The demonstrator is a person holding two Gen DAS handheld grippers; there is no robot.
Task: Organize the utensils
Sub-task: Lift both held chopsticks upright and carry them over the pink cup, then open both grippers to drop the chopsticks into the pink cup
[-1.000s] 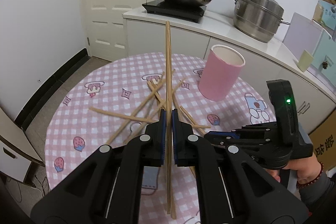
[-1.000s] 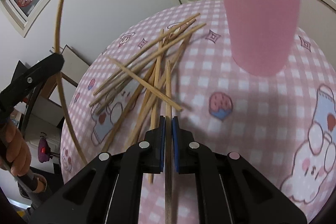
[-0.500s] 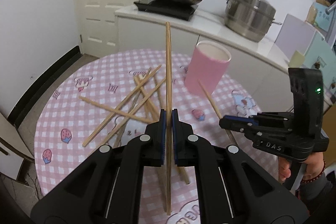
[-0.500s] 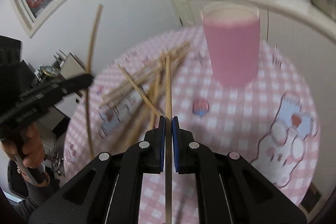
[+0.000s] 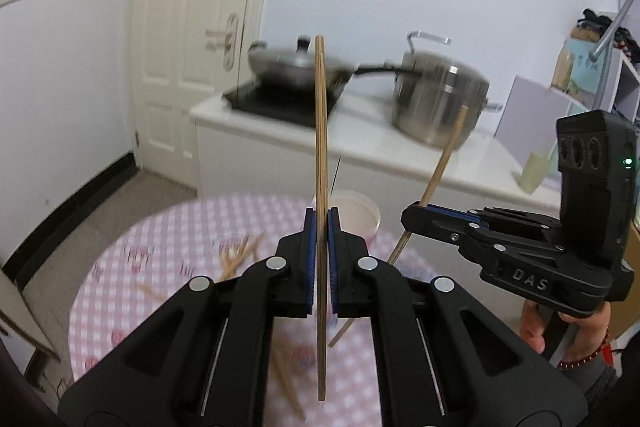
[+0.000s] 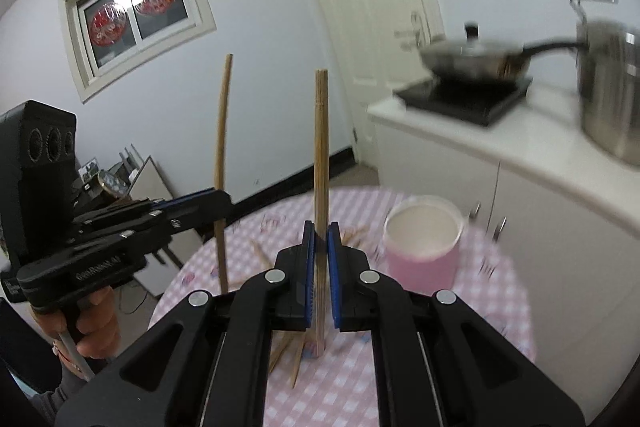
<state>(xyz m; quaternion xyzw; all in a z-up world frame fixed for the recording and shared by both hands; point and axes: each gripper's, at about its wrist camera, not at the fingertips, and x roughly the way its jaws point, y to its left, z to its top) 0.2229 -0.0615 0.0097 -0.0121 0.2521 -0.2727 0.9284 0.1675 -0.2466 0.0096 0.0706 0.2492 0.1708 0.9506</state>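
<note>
My left gripper is shut on a wooden chopstick that stands nearly upright, well above the table. My right gripper is shut on another chopstick, also upright. In the left wrist view the right gripper shows at right with its tilted chopstick. In the right wrist view the left gripper shows at left with its chopstick. A pink cup stands open on the checked table, below and right of the right gripper; it also shows behind the left gripper. Several loose chopsticks lie on the table.
The round table has a pink checked cloth. Behind it a white counter carries an induction hob with a lidded pan and a steel pot. A white door is at the back left.
Both grippers have risen high above the table, each still holding its chopstick. The views have tilted up, so the cup and loose chopsticks now sit low and far.
</note>
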